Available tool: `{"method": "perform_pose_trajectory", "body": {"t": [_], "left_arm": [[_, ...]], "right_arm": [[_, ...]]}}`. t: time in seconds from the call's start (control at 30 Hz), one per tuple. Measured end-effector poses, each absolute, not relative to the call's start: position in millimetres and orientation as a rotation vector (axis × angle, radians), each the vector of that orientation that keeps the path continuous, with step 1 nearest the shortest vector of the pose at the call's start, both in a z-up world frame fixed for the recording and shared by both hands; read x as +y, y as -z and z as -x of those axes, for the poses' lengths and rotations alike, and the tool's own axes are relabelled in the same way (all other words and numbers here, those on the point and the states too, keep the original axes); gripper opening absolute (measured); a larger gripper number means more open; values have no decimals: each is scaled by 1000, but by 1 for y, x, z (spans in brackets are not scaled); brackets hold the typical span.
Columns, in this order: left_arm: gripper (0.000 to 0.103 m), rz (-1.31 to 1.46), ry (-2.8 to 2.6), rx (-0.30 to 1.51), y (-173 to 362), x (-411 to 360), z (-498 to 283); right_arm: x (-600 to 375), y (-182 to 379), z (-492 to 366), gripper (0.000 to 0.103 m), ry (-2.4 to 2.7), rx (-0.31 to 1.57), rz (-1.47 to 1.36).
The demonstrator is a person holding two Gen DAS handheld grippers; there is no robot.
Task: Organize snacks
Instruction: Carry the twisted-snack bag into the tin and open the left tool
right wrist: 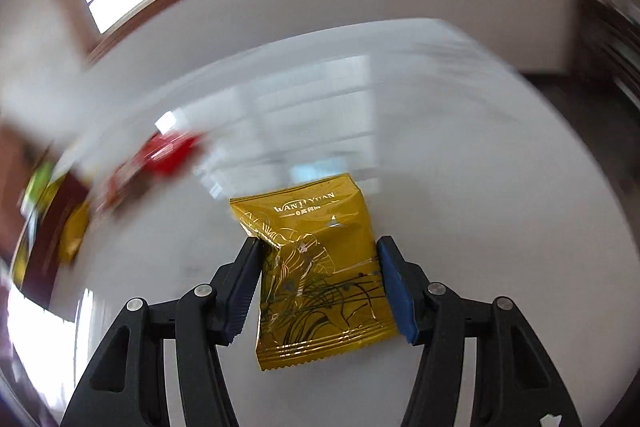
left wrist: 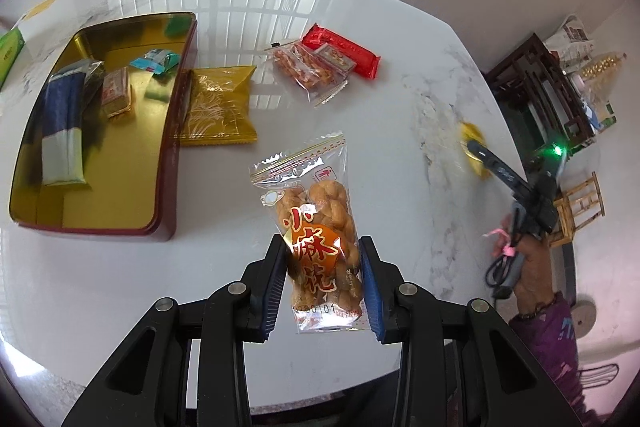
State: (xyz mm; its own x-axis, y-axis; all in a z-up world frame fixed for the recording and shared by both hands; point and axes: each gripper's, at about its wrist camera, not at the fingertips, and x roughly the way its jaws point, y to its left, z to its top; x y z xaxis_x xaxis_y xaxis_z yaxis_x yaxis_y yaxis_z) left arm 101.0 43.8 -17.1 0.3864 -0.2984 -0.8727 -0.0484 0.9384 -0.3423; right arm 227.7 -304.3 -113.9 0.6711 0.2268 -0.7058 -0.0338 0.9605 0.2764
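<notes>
My left gripper [left wrist: 322, 241] is shut on a clear bag of fried dough twists [left wrist: 320, 219] with red lettering, held above the white marble table [left wrist: 400, 27]. To its left stands an open red tin with a gold inside [left wrist: 176, 155]. It holds a blue-and-white packet [left wrist: 64, 123], a small brown packet [left wrist: 117, 93] and a teal packet [left wrist: 154, 61]. In the right wrist view my right gripper [right wrist: 319, 241] is shut on a gold foil packet [right wrist: 320, 267], both pads against its sides. The left wrist view shows that gripper [left wrist: 480, 151] blurred at the table's right edge.
Another gold packet [left wrist: 218, 107] lies against the tin's right wall. A clear pack of orange snacks [left wrist: 308, 67] and a red packet [left wrist: 344, 53] lie behind it. A hand [left wrist: 524, 267] in a purple sleeve holds the right gripper. Dark wooden furniture [left wrist: 540, 87] stands beyond the table.
</notes>
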Motion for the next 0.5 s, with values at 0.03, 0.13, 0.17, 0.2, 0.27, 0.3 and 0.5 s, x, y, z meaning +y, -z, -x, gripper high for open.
{"method": "perform_pose_trajectory", "body": {"t": [0.03,0.13,0.17,0.2,0.27,0.3,0.5], "left_arm": [[36,336,163,1163,15,45,-98],[36,350,165,1144,9,53,-87],[36,354,163,1137,6,57,-84],[36,358,157,1129,3,62,-80],[36,362,137,1112,-4,73,-73],[36,365,122,1106,-8,82,-69],[36,369,20,1081,-25,134,-56]], "right_arm": [[-314,115,-223,56,-119,822,-265],[-328,117,-209,56,-42,822,-269],[-328,117,-208,56,-35,822,-271],[-327,117,-208,56,-26,823,-270],[-322,117,-208,56,-7,828,-252],[-321,117,-209,56,-3,830,-245],[-322,116,-209,56,-1,831,-241]]}}
